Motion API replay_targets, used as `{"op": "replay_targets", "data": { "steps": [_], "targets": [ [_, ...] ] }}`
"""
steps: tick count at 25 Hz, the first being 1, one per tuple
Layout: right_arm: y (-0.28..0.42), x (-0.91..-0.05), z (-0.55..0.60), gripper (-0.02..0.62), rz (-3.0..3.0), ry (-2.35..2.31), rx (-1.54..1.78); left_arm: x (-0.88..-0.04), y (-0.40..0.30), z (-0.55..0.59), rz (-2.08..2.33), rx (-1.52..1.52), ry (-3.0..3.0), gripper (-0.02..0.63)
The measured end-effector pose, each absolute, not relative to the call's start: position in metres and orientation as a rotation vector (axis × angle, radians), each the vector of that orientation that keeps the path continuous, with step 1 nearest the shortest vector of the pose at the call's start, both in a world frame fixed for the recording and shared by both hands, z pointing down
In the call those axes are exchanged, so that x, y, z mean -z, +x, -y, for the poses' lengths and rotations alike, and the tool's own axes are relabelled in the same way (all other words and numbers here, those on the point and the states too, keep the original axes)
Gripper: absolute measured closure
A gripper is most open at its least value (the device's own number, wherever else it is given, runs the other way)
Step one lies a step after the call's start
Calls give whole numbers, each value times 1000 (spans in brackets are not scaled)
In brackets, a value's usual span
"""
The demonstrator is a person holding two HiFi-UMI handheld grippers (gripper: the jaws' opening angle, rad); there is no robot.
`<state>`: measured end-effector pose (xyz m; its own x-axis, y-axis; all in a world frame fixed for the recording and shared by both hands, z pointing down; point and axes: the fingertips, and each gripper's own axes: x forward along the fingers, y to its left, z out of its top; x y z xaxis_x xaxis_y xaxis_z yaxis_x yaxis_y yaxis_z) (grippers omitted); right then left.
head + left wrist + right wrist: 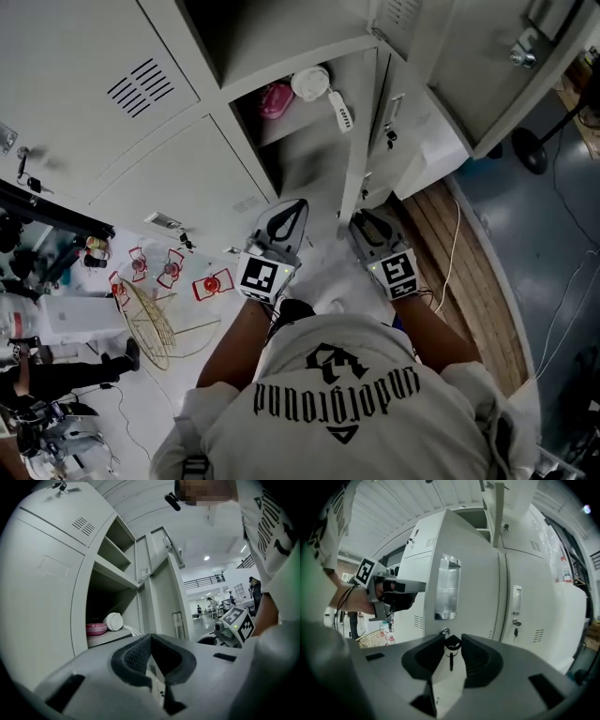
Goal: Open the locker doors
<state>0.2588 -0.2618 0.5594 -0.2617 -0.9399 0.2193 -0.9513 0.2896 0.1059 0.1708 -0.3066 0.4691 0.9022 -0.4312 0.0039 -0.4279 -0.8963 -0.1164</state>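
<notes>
The grey lockers [141,89] stand before me, seen from above. One lower door [359,122] stands open edge-on between my two grippers. My right gripper [452,637] faces that door's outer side [478,583], below its recessed handle [447,592]. Its jaws are apart, and the lock's hanging key [451,656] shows in the gap, untouched by the pads. My left gripper [151,637] points at the open compartment [108,597], tips together and holding nothing. In the head view the left gripper [300,203] and right gripper [361,217] sit either side of the door's lower edge.
A pink bowl-like object [96,629] and a white round item [114,620] lie on the open shelf. An upper door [506,66] hangs open at the right. The neighbouring closed locker has a key [515,631]. A wire basket [155,323] lies on the floor at the left, and a wooden platform [469,272] at the right.
</notes>
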Motion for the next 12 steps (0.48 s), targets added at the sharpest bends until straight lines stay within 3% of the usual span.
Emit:
{"op": "replay_targets", "data": {
  "steps": [12],
  "targets": [
    [344, -567, 227, 465, 2204, 1896, -90, -465, 234, 283, -468, 54, -2968, 598]
  ]
}}
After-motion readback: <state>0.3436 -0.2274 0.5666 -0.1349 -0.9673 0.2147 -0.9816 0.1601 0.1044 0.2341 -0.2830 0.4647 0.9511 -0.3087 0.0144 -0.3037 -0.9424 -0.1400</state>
